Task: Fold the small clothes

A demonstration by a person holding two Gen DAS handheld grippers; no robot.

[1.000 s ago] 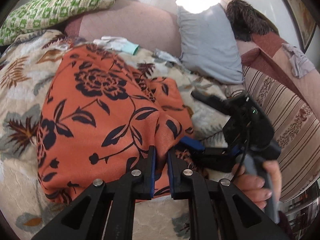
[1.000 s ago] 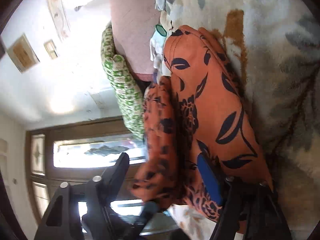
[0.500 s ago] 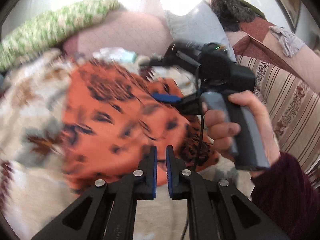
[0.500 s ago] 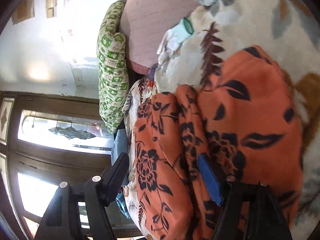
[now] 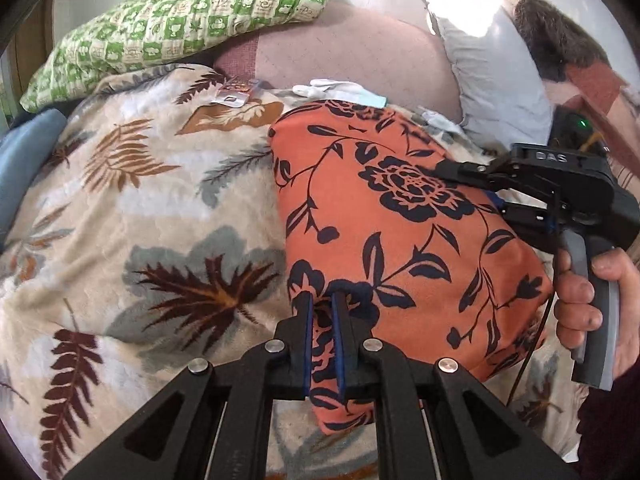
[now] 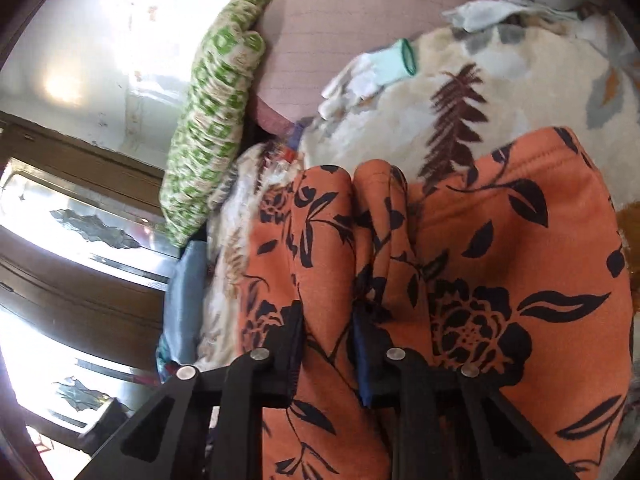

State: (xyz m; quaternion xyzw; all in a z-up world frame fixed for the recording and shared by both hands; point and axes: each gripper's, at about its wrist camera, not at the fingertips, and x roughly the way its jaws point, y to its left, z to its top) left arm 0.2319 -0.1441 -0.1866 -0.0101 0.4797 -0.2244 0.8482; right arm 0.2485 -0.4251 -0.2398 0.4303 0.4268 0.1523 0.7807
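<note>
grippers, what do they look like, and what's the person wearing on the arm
Both grippers are black angular frames with silver screw heads and blue-lined fingers. The right gripper has raised "DAS" lettering, a green light, a grey handle and a thin black cable below. The sleeve is dark maroon.

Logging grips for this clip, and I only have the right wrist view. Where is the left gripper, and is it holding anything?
Observer: The left gripper is shut on the near corner of the orange floral cloth.
Operator: What is on the cloth's right side?
Observer: A hand grips the handle of the right gripper, whose jaws are closing with the cloth's right edge between them.
</note>
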